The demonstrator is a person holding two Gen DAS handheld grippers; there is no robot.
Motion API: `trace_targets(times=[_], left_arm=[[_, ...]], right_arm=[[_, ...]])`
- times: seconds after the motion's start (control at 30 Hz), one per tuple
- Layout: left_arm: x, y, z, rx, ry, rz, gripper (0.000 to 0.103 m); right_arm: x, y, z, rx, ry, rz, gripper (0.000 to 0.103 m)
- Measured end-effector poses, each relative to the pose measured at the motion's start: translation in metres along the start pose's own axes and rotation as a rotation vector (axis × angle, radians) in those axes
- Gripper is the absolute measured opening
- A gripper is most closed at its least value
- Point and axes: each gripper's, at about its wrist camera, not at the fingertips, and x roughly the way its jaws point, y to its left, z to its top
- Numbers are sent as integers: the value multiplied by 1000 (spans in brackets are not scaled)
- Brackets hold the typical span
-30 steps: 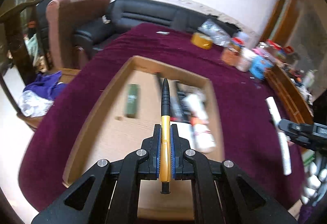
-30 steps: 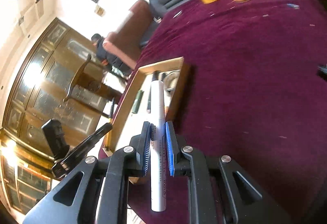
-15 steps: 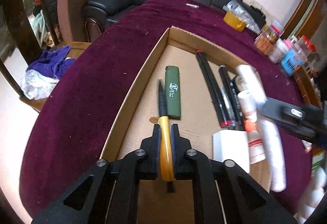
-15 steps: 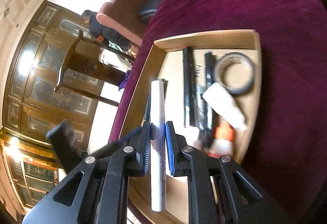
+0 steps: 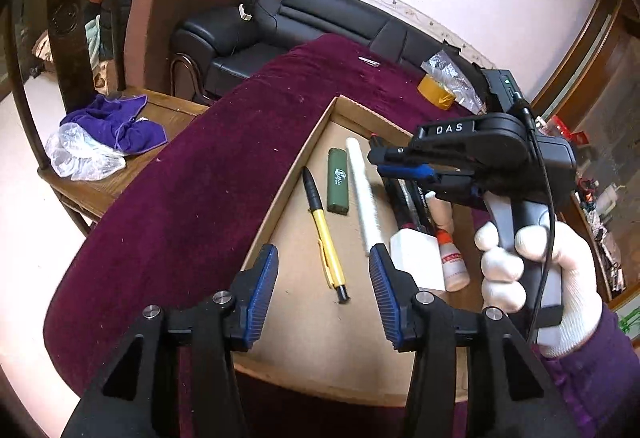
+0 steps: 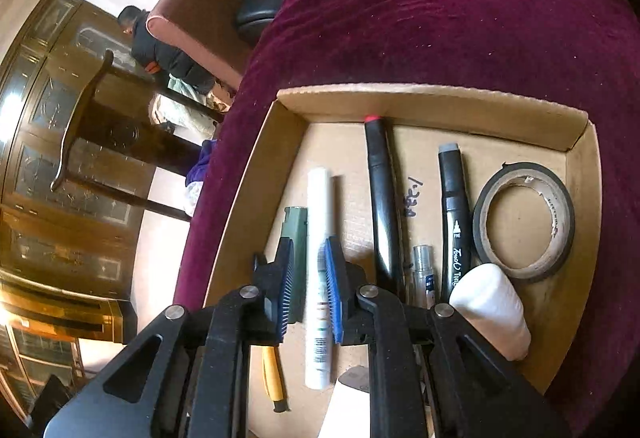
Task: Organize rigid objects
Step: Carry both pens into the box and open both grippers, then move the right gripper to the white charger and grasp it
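Left wrist view
Bench (image 5: 192, 198): maroon cloth; black sofa (image 5: 304, 18) behind.
Tray (image 5: 296, 166): cardboard.
Pen (image 5: 326, 238): yellow-black, flat in tray.
Left tongs (image 5: 323, 290): opening, empty.

Right wrist view
Marker (image 6: 318, 278): white, in tray.
Right tongs (image 6: 310, 290): opening, marker between.

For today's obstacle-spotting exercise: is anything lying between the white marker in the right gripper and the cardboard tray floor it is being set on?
Nothing visible does. The white marker already lies in the cardboard tray, between the green lighter and a black pen, with the right gripper opening around it.
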Motion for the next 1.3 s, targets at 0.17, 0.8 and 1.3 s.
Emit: trace_targets(times=[0.17,0.8,1.3], left_arm=[[-5,-7,-8,-4,-12,-10,43],[3,-168,-75,109,37,-241,49],[11,-252,-116,261,140,-225,49]], right_arm=[[-52,-14,-20,-33,-67,41,19],[-341,-291,-157,229,-509,-449,26],[-309,-330,-118,153,-379,-373,29]])
